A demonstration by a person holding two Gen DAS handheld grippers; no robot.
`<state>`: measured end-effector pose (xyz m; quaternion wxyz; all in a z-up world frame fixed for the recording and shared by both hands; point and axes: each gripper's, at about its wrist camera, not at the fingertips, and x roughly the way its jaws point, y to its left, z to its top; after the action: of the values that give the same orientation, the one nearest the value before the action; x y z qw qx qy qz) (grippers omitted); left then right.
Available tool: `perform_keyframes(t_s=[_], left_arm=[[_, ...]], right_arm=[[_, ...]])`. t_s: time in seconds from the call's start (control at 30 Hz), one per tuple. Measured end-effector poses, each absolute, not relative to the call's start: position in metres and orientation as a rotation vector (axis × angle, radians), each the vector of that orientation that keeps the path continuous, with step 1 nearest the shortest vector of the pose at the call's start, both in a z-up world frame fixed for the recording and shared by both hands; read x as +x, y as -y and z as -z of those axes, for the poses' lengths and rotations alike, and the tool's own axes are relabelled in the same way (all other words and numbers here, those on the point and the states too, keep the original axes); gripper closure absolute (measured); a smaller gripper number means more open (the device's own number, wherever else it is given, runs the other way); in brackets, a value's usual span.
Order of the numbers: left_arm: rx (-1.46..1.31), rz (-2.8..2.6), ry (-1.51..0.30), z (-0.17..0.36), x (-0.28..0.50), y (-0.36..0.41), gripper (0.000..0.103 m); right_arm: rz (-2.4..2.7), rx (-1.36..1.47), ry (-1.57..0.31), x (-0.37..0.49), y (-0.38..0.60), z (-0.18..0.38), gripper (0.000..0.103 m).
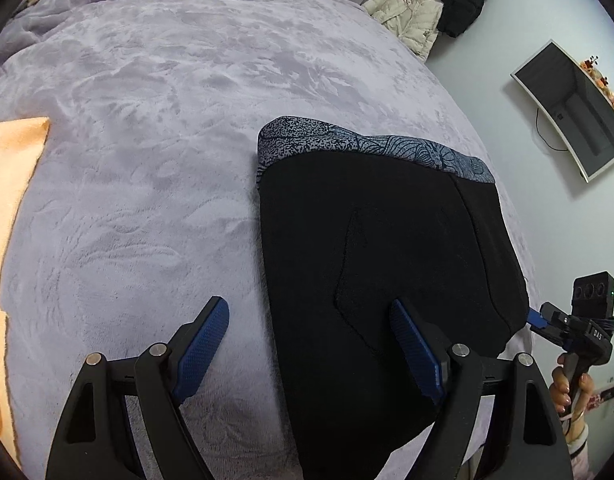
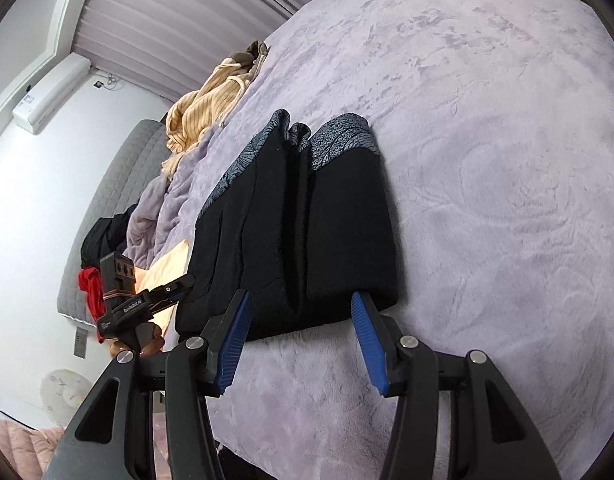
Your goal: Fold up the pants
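- Left tongs (image 1: 309, 346) are gaping released over the pants' near edge.
- Right tongs (image 2: 303, 340) are likewise hanging released.
- Folded black pants (image 1: 379, 248) are lying on the bed (image 1: 147, 160), patterned waistband (image 1: 347, 144) pointing far, long axis running near-to-far.

Black pants (image 1: 379, 264) with grey-speckled waistband (image 1: 347, 146); lilac blanket (image 1: 167, 120); orange cloth (image 1: 7, 200); blue-padded tongs (image 1: 311, 354)

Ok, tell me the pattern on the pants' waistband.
Grey with a dark speckled and leafy print on the waistband; clearest in the left wrist view.

Two close wrist views from opposite sides, sharing the pants (image 1: 379, 256).
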<state>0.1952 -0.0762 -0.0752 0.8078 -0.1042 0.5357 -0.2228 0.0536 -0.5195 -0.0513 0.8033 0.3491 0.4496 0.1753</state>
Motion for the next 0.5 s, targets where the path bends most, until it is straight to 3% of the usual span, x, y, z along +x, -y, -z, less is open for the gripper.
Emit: perform_keyframes(t_s=[0.17, 0.3, 0.5], left_arm=[[-0.186, 0.449, -1.103, 0.065, 0.194, 0.070, 0.011], [-0.217, 0.516, -1.172, 0.078, 0.205, 0.072, 0.011], [-0.238, 0.583, -1.187, 0.088, 0.223, 0.099, 0.004]], right_arm=[[-0.459, 0.756, -0.942, 0.052, 0.521, 0.045, 0.047], [-0.420, 0.731, -0.921, 0.057, 0.538, 0.041, 0.035], [-0.464, 0.766, -1.014, 0.114, 0.543, 0.078, 0.035]])
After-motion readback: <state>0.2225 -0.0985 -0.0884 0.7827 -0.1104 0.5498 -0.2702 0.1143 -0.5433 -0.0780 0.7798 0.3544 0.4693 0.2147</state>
